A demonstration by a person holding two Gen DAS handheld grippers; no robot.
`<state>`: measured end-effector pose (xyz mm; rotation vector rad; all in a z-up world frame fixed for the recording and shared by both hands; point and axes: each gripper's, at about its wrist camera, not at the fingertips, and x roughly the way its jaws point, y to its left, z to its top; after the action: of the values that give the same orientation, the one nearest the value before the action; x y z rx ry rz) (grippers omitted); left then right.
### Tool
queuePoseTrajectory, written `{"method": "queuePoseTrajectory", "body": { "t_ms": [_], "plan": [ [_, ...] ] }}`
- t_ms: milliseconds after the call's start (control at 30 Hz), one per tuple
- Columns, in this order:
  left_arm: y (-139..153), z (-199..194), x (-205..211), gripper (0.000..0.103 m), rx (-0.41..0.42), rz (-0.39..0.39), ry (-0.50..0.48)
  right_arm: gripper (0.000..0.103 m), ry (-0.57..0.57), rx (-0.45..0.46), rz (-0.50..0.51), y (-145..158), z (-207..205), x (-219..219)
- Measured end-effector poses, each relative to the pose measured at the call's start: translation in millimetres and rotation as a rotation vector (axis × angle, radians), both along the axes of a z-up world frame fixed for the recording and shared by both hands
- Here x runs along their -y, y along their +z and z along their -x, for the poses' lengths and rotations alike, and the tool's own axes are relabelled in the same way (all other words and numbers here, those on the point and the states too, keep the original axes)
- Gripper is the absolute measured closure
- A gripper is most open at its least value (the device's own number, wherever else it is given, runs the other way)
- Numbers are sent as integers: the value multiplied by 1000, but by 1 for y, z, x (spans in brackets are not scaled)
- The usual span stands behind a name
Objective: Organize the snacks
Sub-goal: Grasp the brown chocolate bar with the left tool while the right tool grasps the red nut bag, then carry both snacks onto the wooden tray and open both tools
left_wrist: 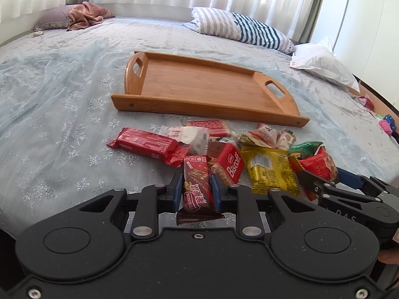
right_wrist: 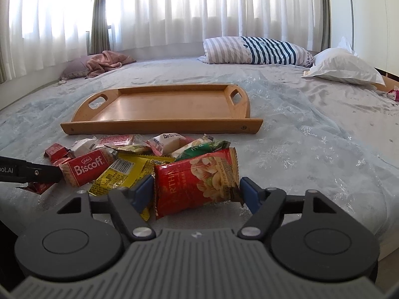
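A pile of wrapped snacks lies on the bed in front of an empty wooden tray (left_wrist: 199,84) (right_wrist: 164,104). My left gripper (left_wrist: 195,190) is shut on a dark red chocolate wafer bar (left_wrist: 197,184), held upright between the blue pads. My right gripper (right_wrist: 197,190) is shut on a red nut packet (right_wrist: 197,179) at the right end of the pile; it also shows in the left wrist view (left_wrist: 319,167). A red Biscoff packet (left_wrist: 228,165) (right_wrist: 86,167), a yellow packet (left_wrist: 273,172) (right_wrist: 122,172) and a long red bar (left_wrist: 149,145) lie in the pile.
The bed has a pale blue snowflake cover (left_wrist: 62,114). A striped pillow (left_wrist: 239,27) (right_wrist: 256,49) and a white pillow (left_wrist: 321,64) (right_wrist: 344,67) lie behind the tray. A pink cloth on a pillow (left_wrist: 82,15) lies far left. Curtains hang behind.
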<state>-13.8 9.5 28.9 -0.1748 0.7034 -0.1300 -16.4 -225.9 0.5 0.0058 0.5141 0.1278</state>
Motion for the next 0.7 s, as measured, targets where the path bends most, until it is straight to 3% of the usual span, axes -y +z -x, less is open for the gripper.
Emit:
{"method": "queuePoseTrajectory", "body": {
  "t_ms": [333,700],
  "plan": [
    [14,1,2,80,56,-7,-1,28,-48,54,1,14,4,6],
    [22,-23,-19,80,81,35,49,28,-106,19,-8,13,-16,22]
  ]
}}
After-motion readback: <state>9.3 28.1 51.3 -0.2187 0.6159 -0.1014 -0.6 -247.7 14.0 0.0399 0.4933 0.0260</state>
